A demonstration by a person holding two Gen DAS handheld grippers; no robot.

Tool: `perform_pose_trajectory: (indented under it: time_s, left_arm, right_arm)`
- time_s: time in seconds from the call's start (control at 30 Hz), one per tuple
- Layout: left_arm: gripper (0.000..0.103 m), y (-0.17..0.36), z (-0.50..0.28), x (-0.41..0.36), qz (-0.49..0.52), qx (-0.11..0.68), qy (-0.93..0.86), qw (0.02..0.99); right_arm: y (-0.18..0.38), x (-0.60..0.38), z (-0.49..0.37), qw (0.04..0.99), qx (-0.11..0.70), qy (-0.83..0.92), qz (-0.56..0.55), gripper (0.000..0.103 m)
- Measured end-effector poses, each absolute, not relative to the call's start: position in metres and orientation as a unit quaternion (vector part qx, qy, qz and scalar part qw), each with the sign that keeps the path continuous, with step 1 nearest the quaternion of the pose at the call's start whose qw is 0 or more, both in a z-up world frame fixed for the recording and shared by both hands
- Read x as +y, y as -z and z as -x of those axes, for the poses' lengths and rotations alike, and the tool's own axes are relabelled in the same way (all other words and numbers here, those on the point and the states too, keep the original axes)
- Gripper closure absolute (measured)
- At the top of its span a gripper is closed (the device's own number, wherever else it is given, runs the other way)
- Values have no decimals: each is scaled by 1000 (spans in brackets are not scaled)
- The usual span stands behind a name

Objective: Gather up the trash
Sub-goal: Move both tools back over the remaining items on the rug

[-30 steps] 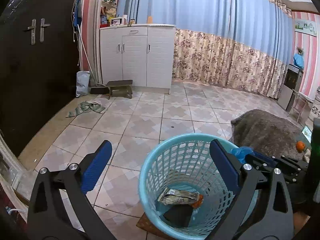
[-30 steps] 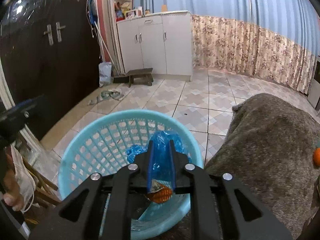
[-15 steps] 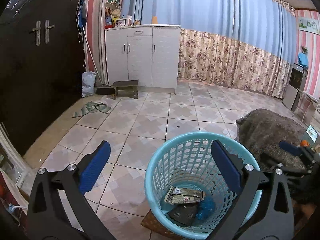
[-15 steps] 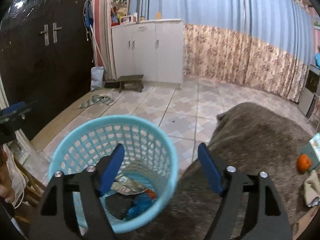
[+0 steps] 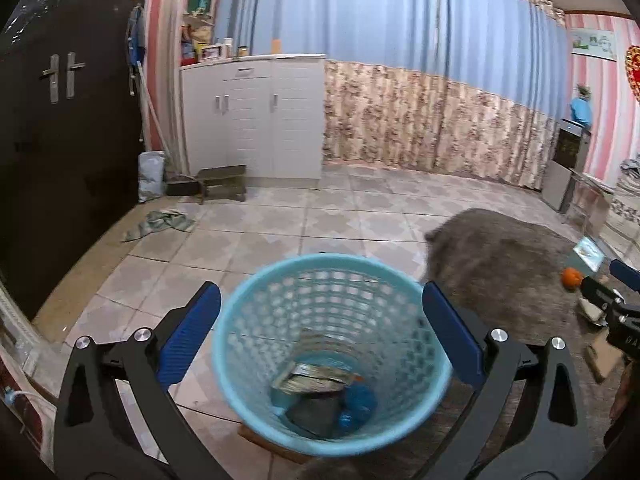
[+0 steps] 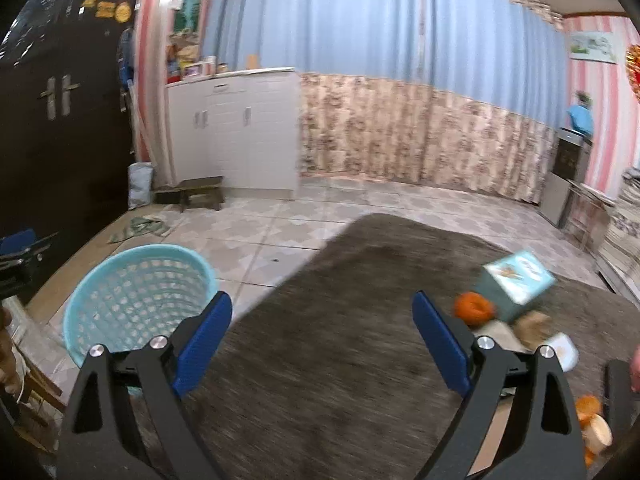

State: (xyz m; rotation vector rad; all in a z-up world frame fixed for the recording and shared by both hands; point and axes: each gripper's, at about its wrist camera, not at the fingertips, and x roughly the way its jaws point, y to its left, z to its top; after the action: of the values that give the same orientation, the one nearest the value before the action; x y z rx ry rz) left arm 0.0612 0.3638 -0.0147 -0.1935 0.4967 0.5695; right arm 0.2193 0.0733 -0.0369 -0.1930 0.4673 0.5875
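- Left gripper (image 5: 322, 334): jaws spread wide with nothing between them; the blue pads sit at lower left and lower right of the left wrist view, framing the basket.
- Basket (image 5: 240, 368): light-blue mesh, upright on the tiled floor (image 5: 240, 240), lower centre of the left wrist view. At its bottom lie a printed wrapper (image 5: 310, 378), a dark flat item and a blue plastic bag (image 5: 358, 400).
- Right gripper (image 6: 322, 334): jaws wide apart and holding nothing, above the grey rug (image 6: 340, 320) that fills the lower centre of the right wrist view. The basket (image 6: 80, 320) stands at lower left of that view, just beside the rug's edge.
- Remaining trash, right side of the right wrist view, on the rug: an orange ball-like piece (image 6: 474, 308) touching a teal box (image 6: 516, 284), a pale cup (image 6: 564, 350) beside the right finger, and orange scraps (image 6: 592, 420) at lower right.
- Background: white cabinet (image 5: 256, 120), small stool (image 5: 222, 182), dark door (image 5: 60, 120), blue curtain (image 5: 380, 20).
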Motion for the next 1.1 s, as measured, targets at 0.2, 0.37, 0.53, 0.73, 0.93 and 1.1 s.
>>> perform_pose_trajectory:
  time_s: [0.2,0.37,0.53,0.73,0.93,1.1]
  left_arm:
    - [5,14,-76,318,87,252,-241,933]
    - [5,12,-84,285,89,252,-216,939]
    - [5,11,-92,250,87,252,-192,944]
    - [5,12,-101,213,69,254,-170,950]
    - [5,14,-105,187,62,256,-148,953]
    - [5,17,-109,172,51,258,-138,955]
  right_arm:
    - [29,3,-222,942,225,-231,89,13]
    - [26,-59,-225,953,229,-181,80,12]
    - [30,-106,-222,958,235,-144,78,12]
    - [41,-149,-215,963,236,-100,79,12]
    - [46,-175,-214,964,243,-90,65,12]
    - [48,-188,-219,965,240,-80,62,12]
